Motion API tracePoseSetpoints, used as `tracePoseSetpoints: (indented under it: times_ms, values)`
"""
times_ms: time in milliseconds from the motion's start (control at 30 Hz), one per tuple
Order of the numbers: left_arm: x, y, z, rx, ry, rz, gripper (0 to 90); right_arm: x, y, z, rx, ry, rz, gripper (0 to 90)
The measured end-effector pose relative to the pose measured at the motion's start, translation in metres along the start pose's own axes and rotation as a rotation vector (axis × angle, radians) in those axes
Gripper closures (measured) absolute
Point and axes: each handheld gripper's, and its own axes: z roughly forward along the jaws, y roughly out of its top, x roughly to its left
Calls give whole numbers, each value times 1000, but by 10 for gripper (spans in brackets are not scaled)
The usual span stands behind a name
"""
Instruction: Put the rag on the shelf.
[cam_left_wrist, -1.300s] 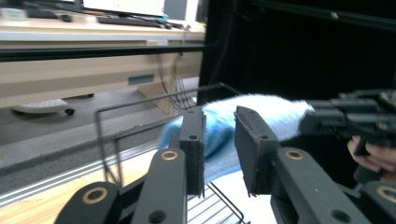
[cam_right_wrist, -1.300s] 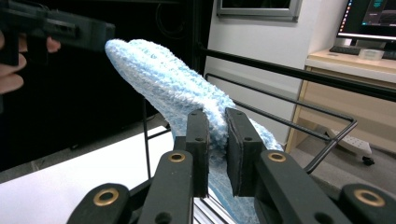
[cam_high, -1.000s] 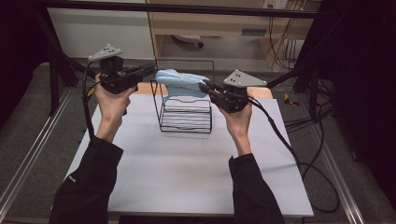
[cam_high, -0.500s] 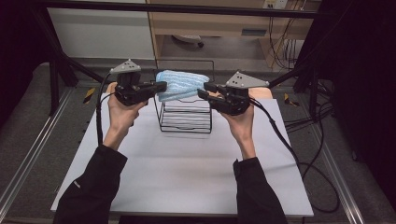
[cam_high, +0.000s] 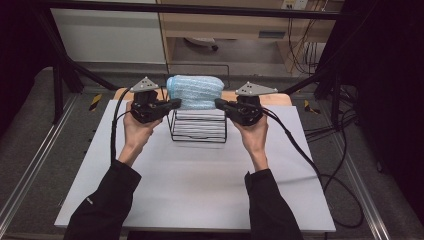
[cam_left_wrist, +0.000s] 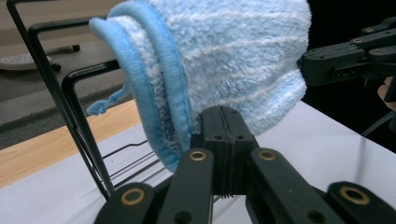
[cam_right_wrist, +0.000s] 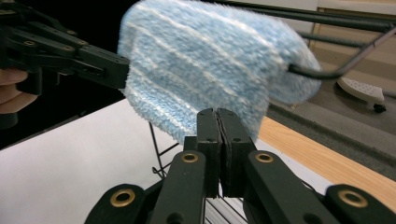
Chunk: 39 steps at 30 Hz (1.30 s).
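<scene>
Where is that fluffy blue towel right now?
In the high view the blue towel is draped over the top of the black wire rack at the table's far edge, between the two grippers.

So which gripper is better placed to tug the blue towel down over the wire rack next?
Roughly equal, left slightly: both the left gripper and right gripper are shut at the towel's lower edges, on opposite ends of the rack.

I hold both forearms, in dark sleeves, stretched toward the far side of the scene, wrists about level with each other. My left gripper (cam_high: 172, 103) points right and my right gripper (cam_high: 219, 104) points left, tips facing and well apart. Both pairs of jaws are pressed together, nothing clamped between them.
</scene>
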Motion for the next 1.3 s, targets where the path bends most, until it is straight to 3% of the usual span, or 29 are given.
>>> tracePoseSetpoints:
  times_ms: [200,367,467,733,967,1200,1300]
  values:
    - [4,-4,9,-11,34,-2,893,-3,-8,10,-5,-24,0,885]
    - [5,-5,5,-28,18,-8,887,-3,-8,10,-14,-21,-10,844]
    - [3,-5,-3,-43,2,-8,848,-1,-8,4,-29,-10,-25,780]
    - [-2,3,-25,-89,-2,13,722,3,-1,-11,-66,20,-12,641]
    - [-1,6,-35,-86,15,22,608,7,7,-19,-82,35,-10,520]
    - [3,-6,-44,-66,20,32,473,6,7,-32,-87,23,-9,342]
    - [6,-17,-48,-49,23,35,404,4,1,-39,-91,38,17,226]
